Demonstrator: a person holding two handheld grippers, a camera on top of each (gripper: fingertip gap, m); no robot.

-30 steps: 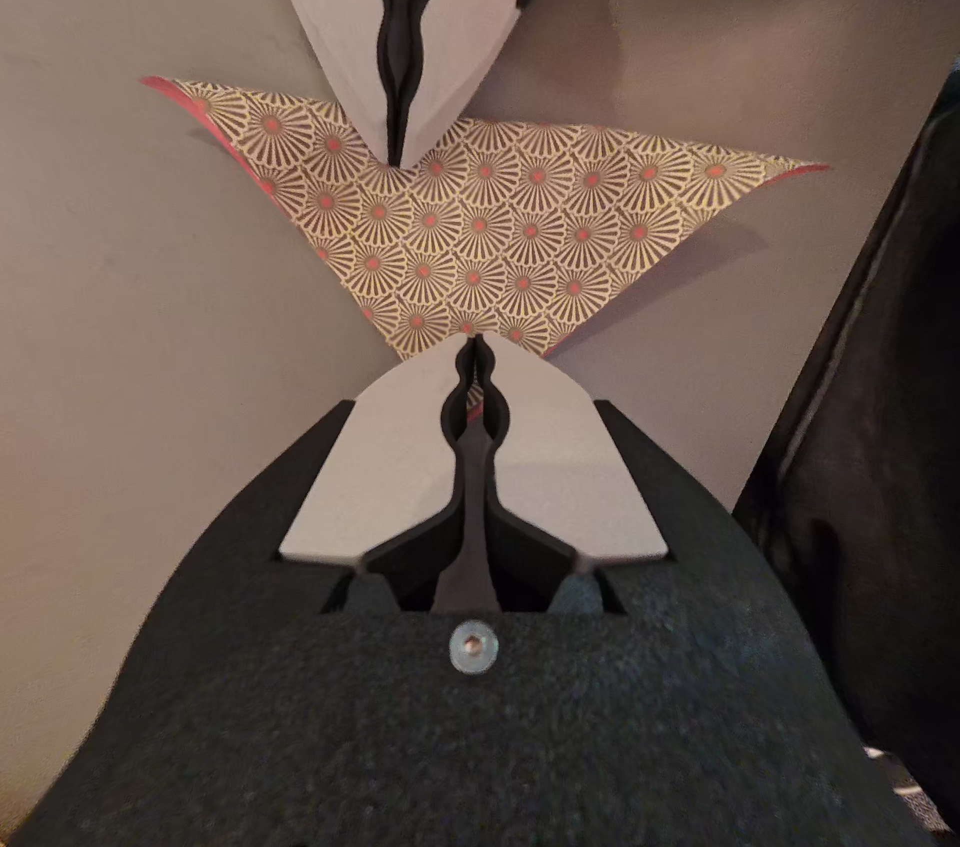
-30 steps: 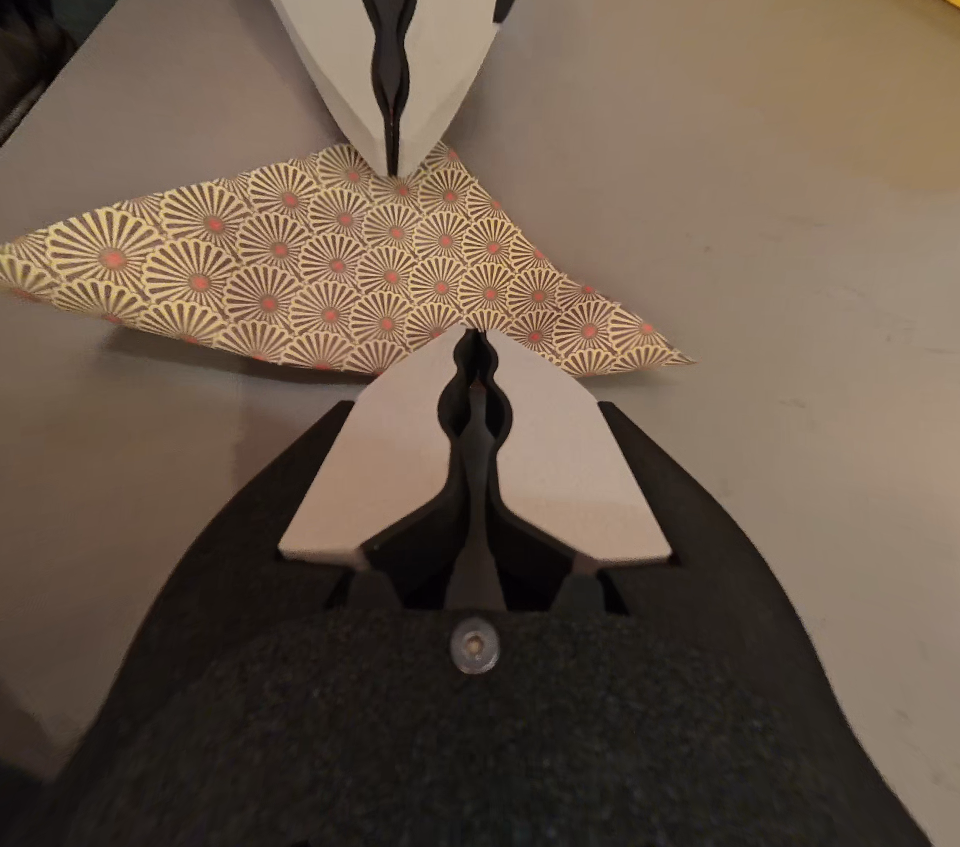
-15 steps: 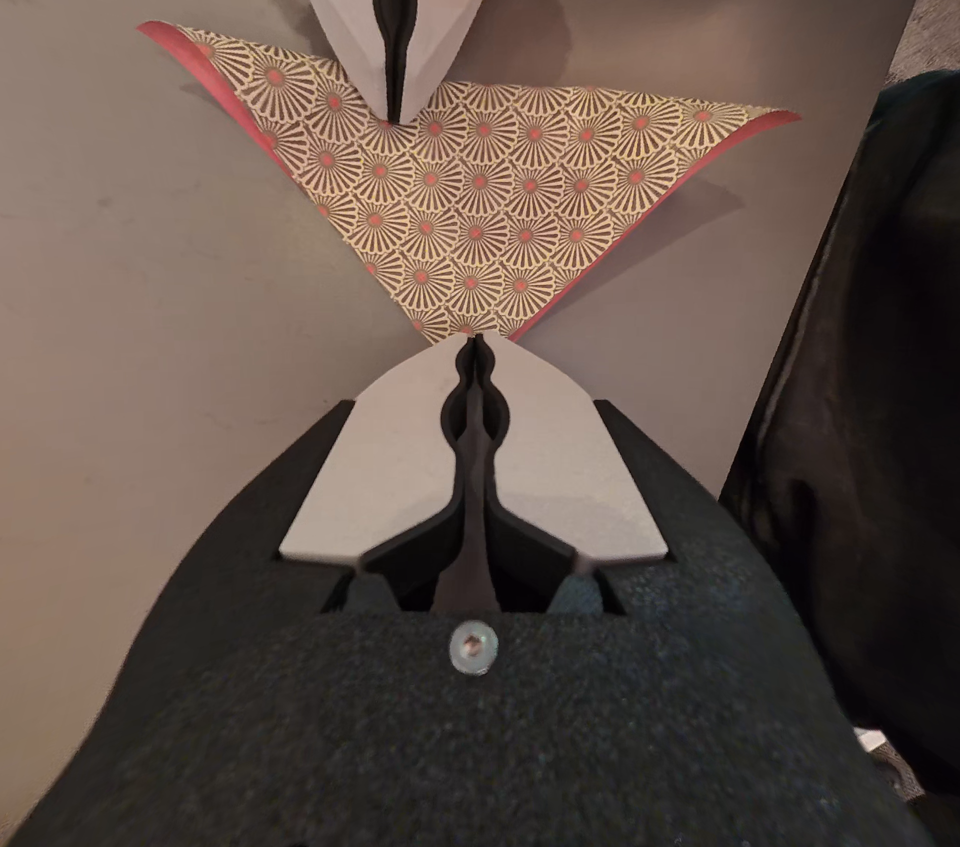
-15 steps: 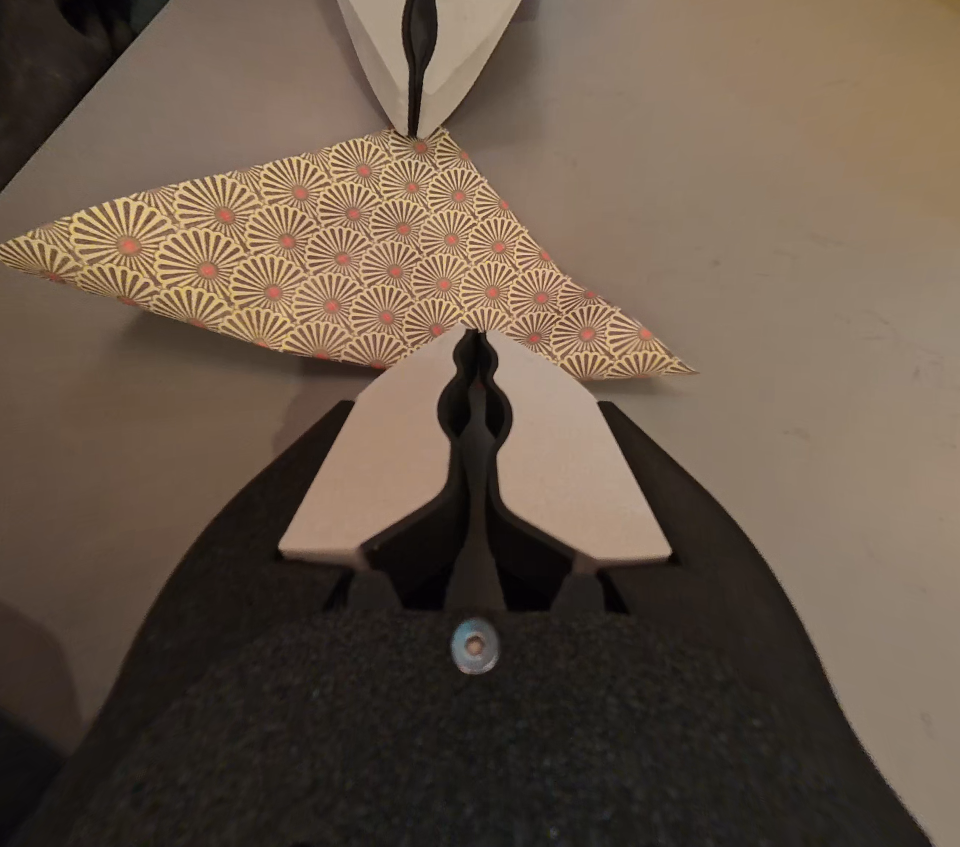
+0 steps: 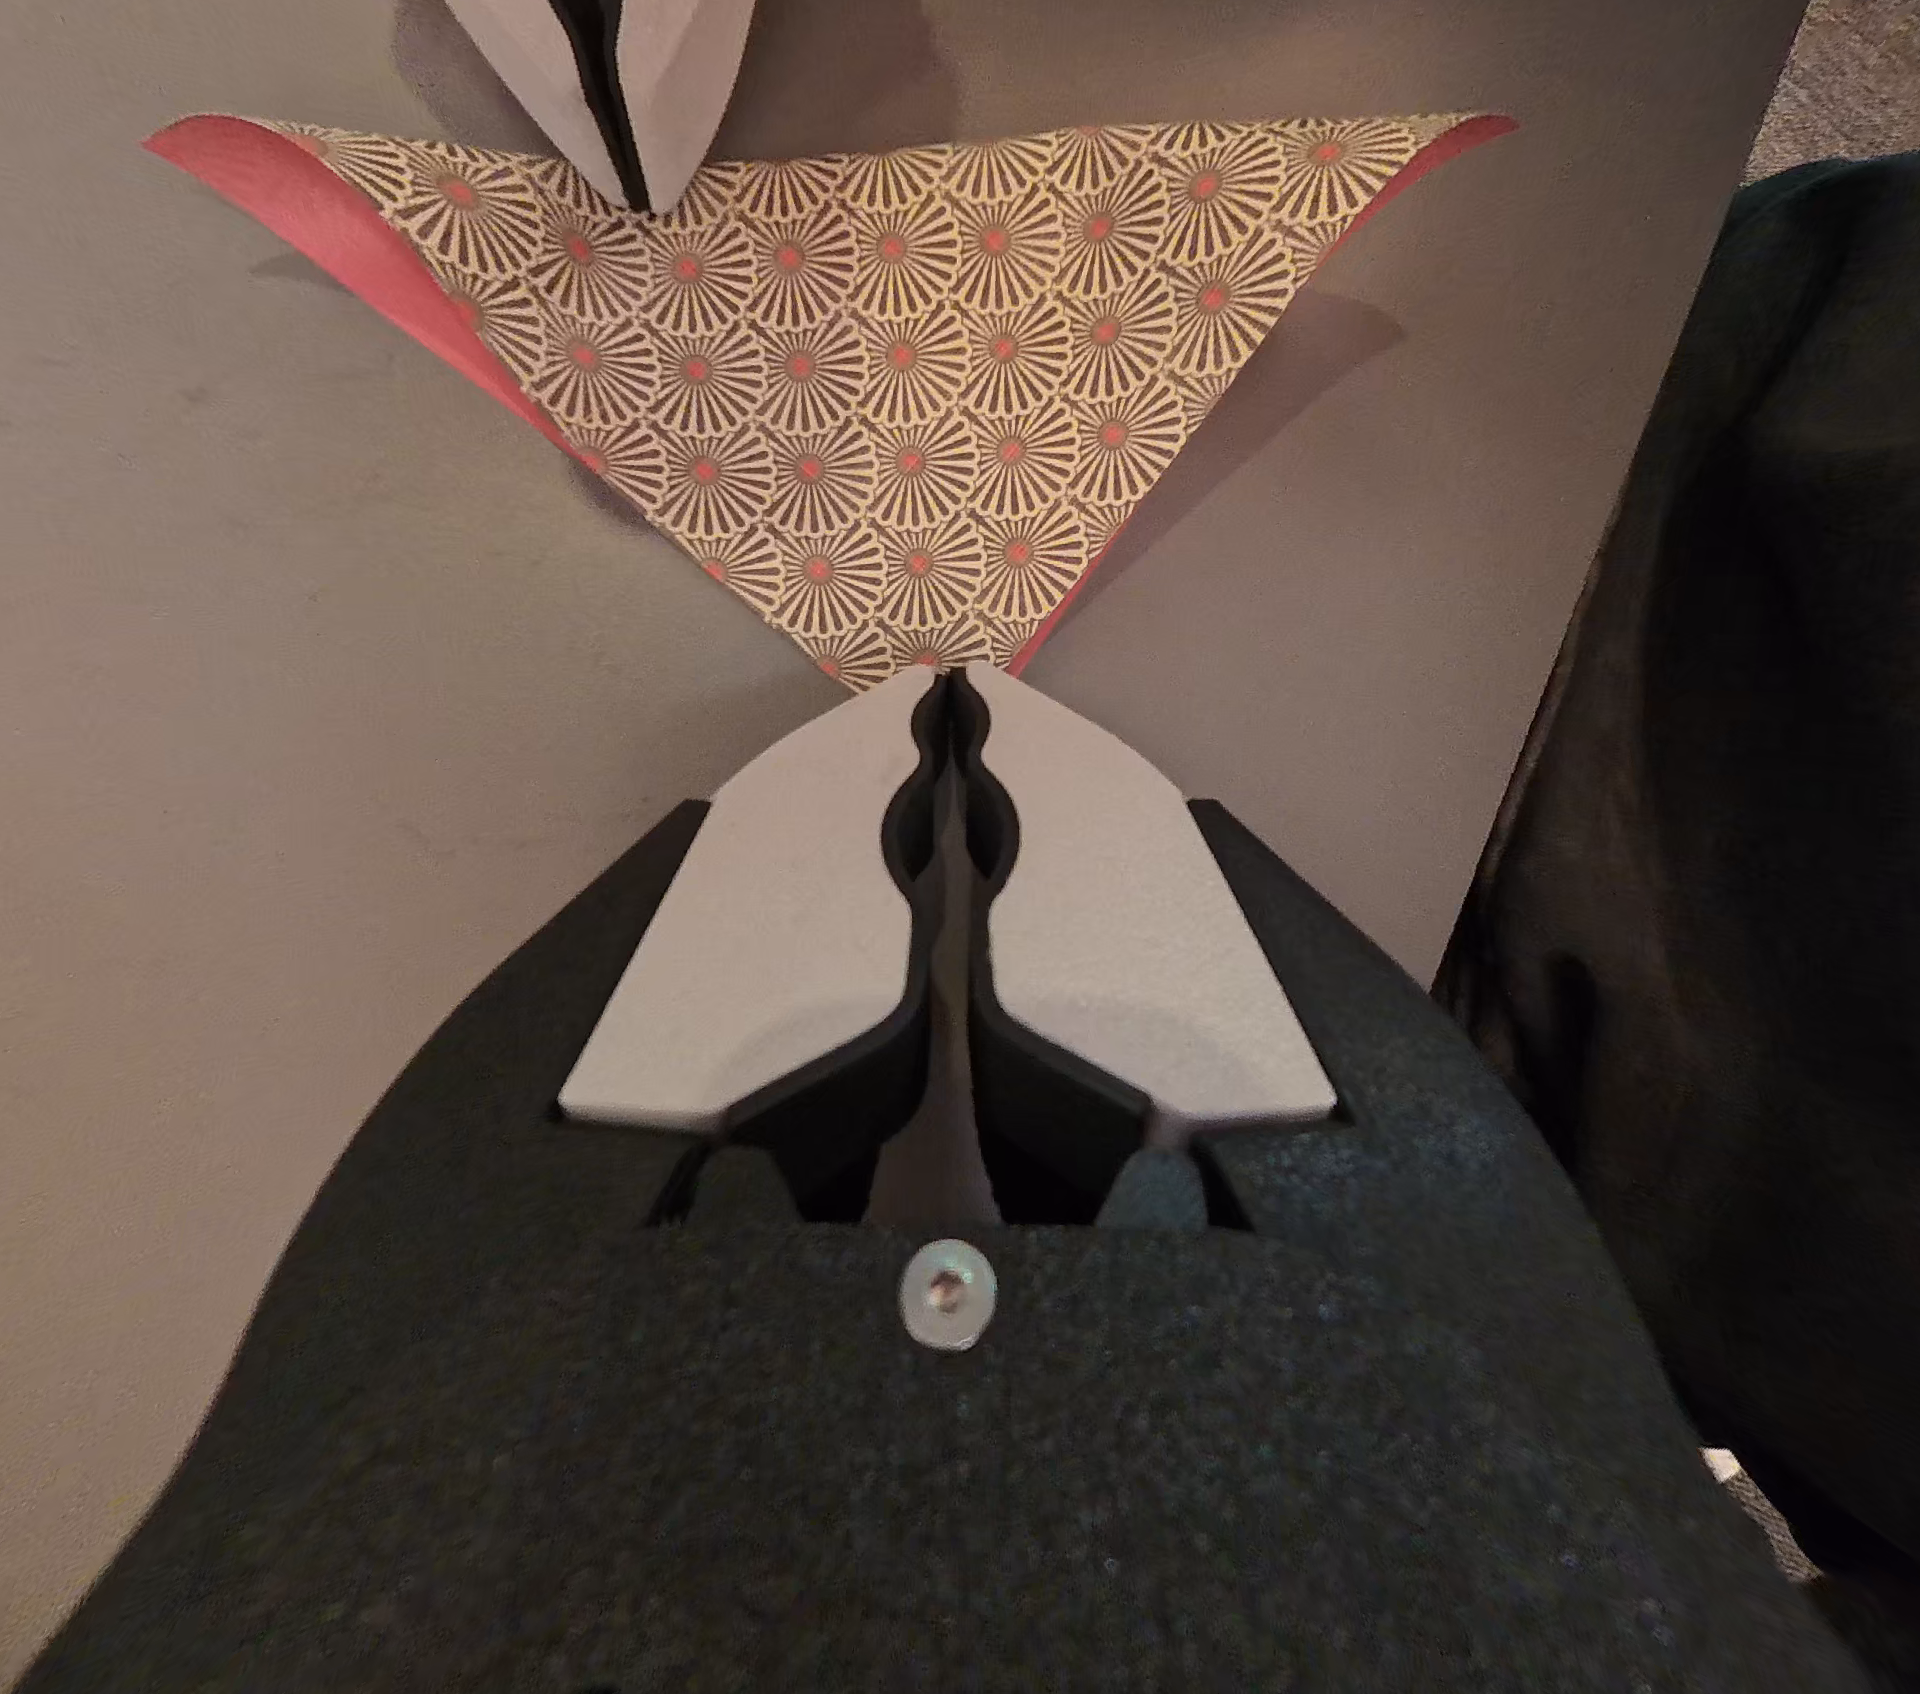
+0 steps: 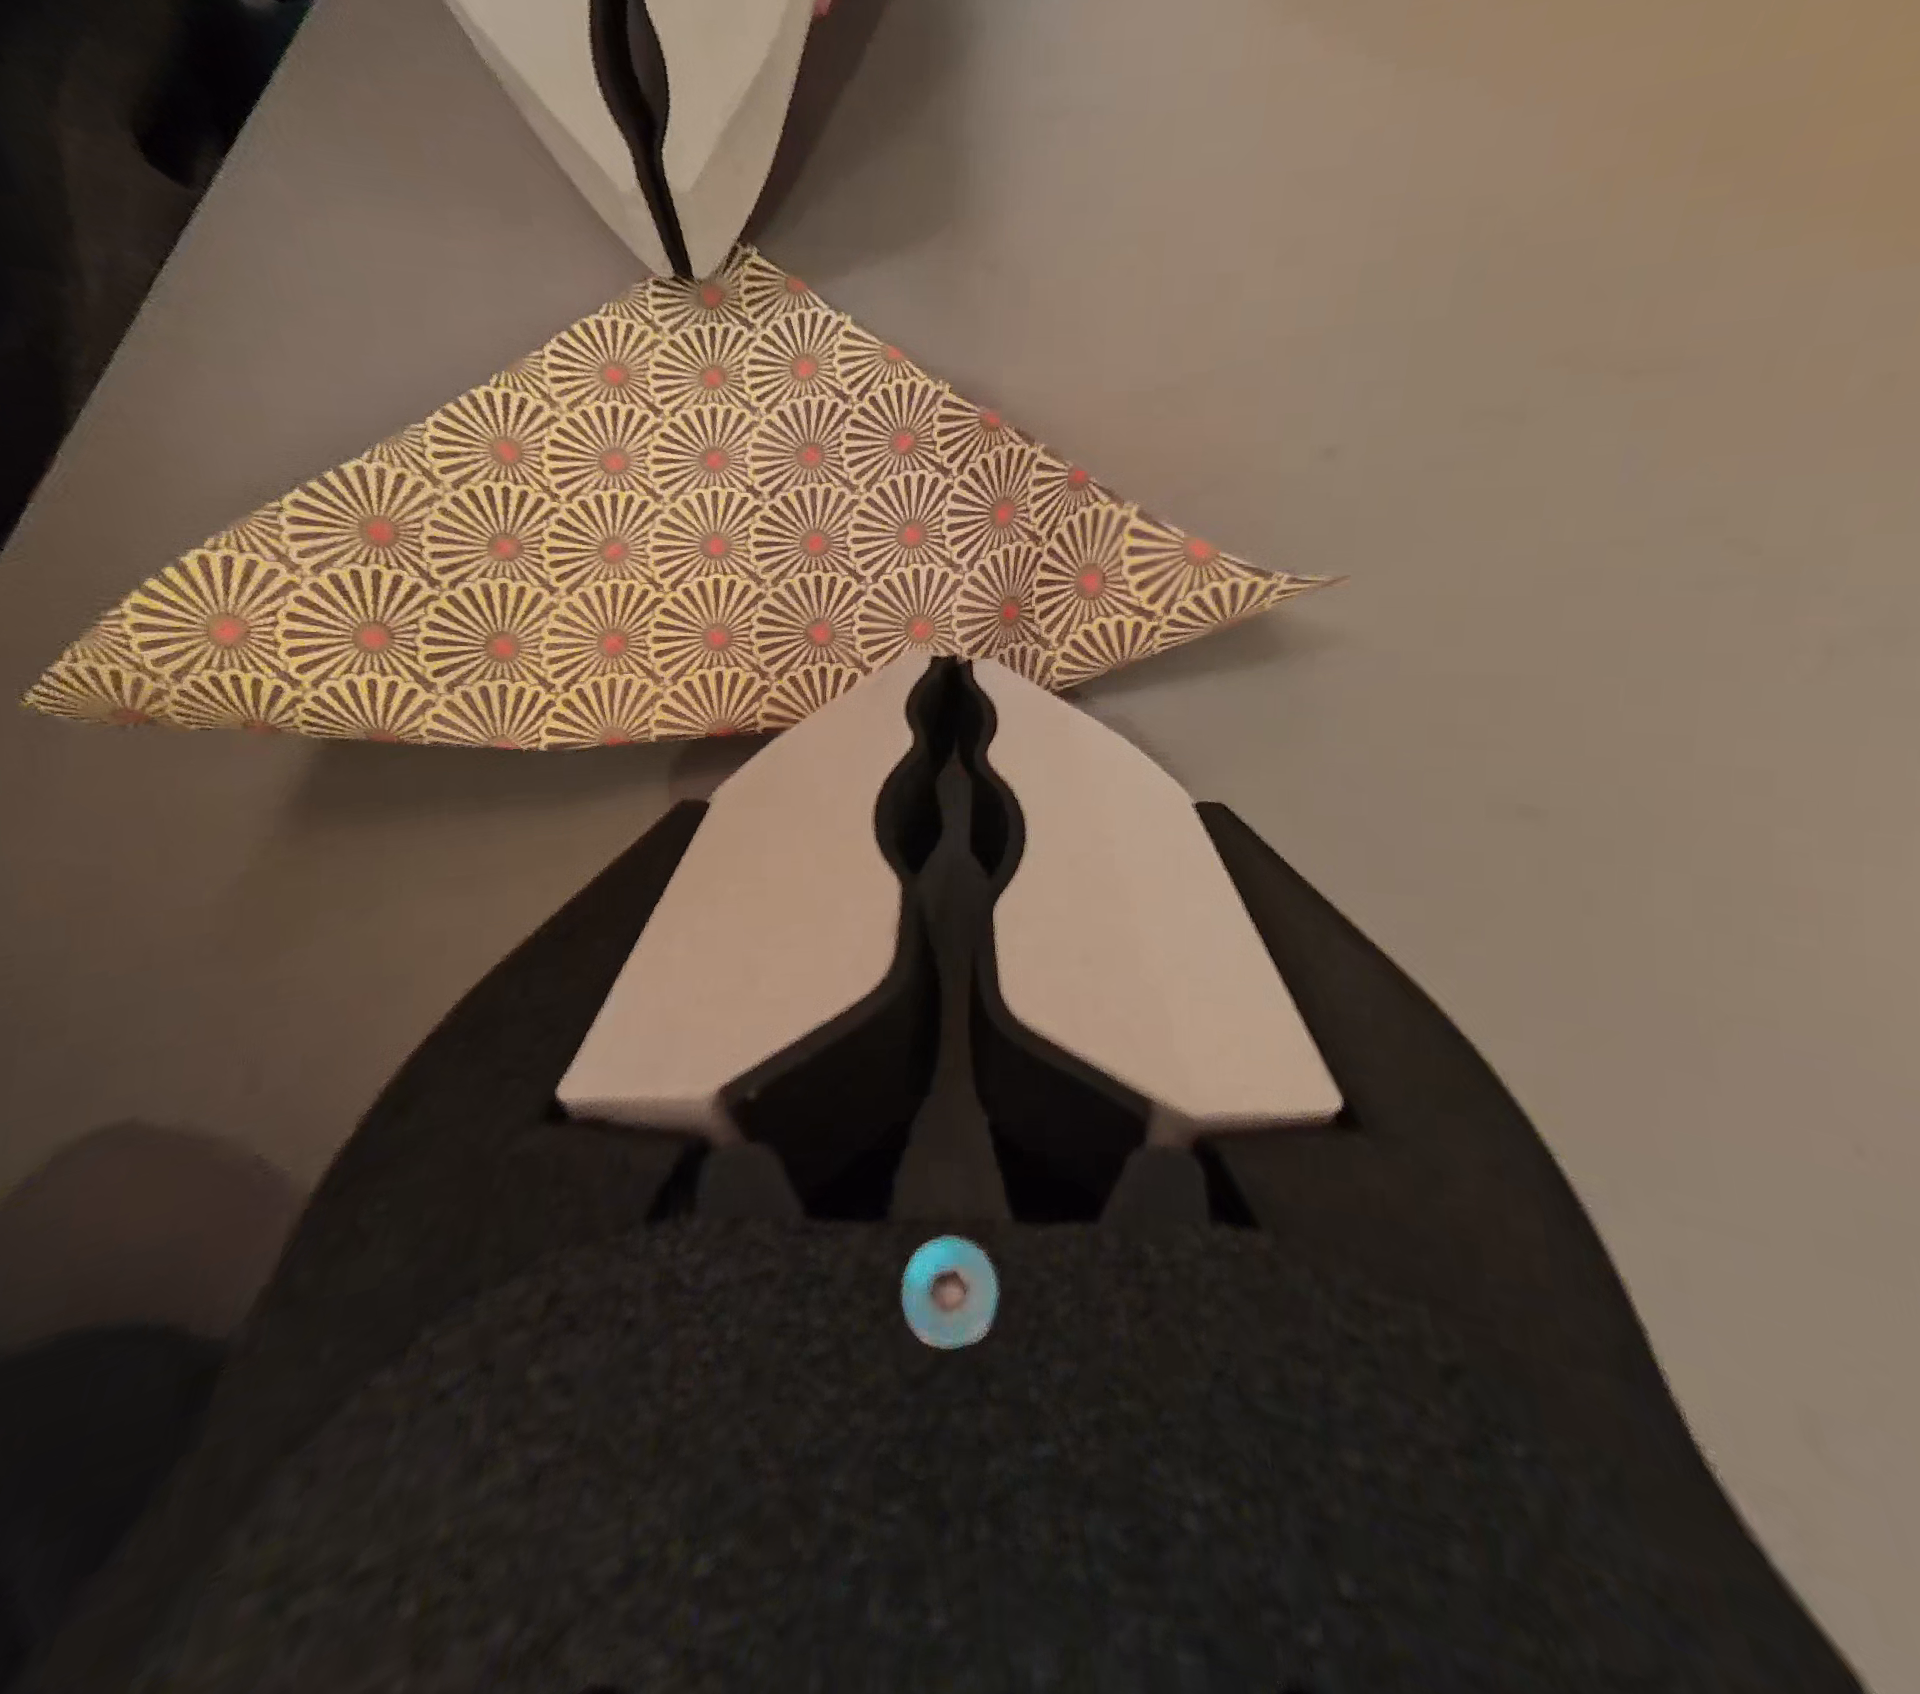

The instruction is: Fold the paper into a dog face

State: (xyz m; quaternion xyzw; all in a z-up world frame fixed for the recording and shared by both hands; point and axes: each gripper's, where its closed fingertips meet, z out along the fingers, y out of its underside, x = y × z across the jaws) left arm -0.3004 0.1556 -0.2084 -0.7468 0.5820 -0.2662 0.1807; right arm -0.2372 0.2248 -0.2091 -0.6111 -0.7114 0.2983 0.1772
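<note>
The paper is a folded triangle with a gold-and-brown fan pattern and a red underside, lying on the grey table. Its two far corners curl up, and the left one shows red. My left gripper is shut, with its tip touching the triangle's near point. My right gripper comes in from the far side, shut, with its tip pressing on the paper near the long folded edge. In the right wrist view the paper lies between my right gripper and my left gripper.
The table's edge runs down the right of the left wrist view, with dark fabric beyond it. In the right wrist view the table's edge is at the left, with a dark floor area past it.
My left gripper has slid back from over the paper's point to its very tip. The right gripper has tilted. The paper's left corner has curled up and shows more red.
</note>
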